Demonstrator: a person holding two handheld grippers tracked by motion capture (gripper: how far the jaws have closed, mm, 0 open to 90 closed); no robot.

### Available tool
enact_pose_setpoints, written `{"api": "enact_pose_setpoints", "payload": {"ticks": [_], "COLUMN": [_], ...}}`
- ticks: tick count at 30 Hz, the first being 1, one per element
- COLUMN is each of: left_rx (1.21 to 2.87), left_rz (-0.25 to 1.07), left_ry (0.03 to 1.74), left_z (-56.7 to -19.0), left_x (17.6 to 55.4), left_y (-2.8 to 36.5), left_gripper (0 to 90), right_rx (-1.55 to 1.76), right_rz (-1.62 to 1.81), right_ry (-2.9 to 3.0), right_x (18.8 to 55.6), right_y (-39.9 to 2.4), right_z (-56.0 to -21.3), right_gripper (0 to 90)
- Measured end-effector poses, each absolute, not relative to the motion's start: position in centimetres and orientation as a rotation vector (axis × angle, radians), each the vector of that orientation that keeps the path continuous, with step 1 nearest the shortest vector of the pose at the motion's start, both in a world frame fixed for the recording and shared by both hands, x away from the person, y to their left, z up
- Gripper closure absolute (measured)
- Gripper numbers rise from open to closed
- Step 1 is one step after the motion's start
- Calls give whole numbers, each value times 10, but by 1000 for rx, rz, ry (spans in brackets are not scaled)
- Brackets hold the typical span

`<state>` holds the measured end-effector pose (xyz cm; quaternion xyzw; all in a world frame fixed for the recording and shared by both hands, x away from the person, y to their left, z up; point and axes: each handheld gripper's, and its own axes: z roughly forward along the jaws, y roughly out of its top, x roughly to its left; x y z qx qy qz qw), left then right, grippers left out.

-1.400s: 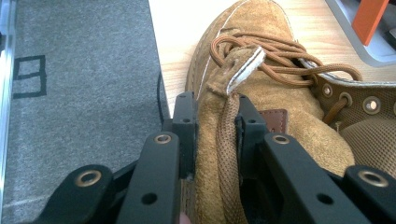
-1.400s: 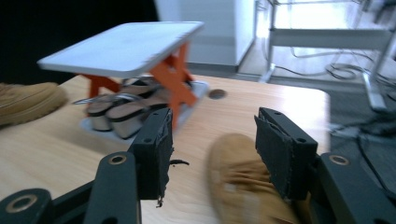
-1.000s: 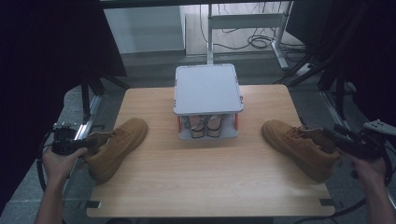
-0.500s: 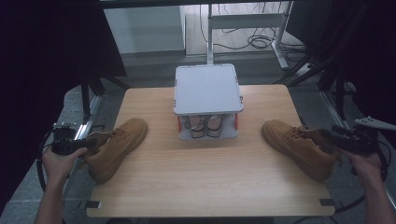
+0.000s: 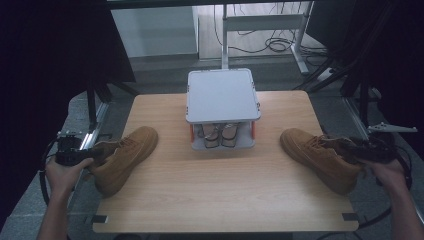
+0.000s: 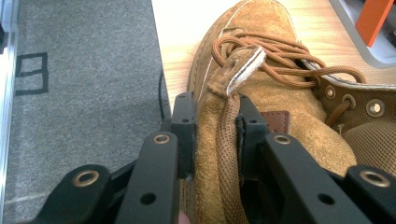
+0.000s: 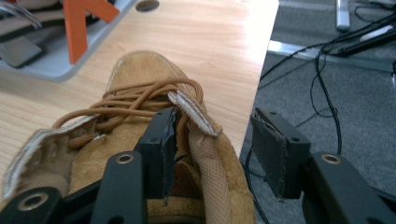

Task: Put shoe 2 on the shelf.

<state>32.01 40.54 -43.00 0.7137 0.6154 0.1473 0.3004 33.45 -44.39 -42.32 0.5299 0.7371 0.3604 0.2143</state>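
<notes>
Two tan suede lace-up boots lie on the wooden table (image 5: 215, 190). The left boot (image 5: 122, 156) lies near the table's left edge, toe pointing toward the middle. My left gripper (image 5: 92, 154) is shut on its ankle collar; in the left gripper view the jaws (image 6: 215, 130) pinch the collar edge of the boot (image 6: 261, 60). The right boot (image 5: 320, 157) lies near the right edge. My right gripper (image 5: 352, 148) is at its collar, open. In the right gripper view one jaw is inside the boot (image 7: 140, 70) and the other outside, with the gripper (image 7: 219, 142) straddling the collar.
A grey two-level shoe rack (image 5: 222, 95) with orange posts stands at the table's back middle, with a pair of shoes (image 5: 217, 136) on its lower shelf. Cables (image 7: 322, 84) lie on the floor past the right edge. Grey floor runs beside the left edge.
My right hand has shifted slightly left, closer onto the right boot. The left hand and both boots have stayed put.
</notes>
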Motion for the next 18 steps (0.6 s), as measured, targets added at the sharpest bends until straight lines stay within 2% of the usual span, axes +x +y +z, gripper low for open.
{"api": "enact_pose_setpoints", "payload": {"ticks": [6,10,12,18], "left_rx": [1901,1936,1953,1944], "left_rz": [397,347,333,350], "left_ry": [1637,1645,1645,1655], "left_z": [-430,-430,-430,-430], "left_x": [321,324,327,326], "left_y": [404,403,403,403], "left_gripper": [730,665,644,724], "right_rx": [1478,1497,1491,1494], "right_rz": [868,862,848,842], "right_ry": [2128,2163,2168,2175], "right_x": [348,352,352,352], "right_y": [-438,-437,-435,-434], "right_z": [-427,-430,-431,-430], "right_gripper": [606,717,735,766]}}
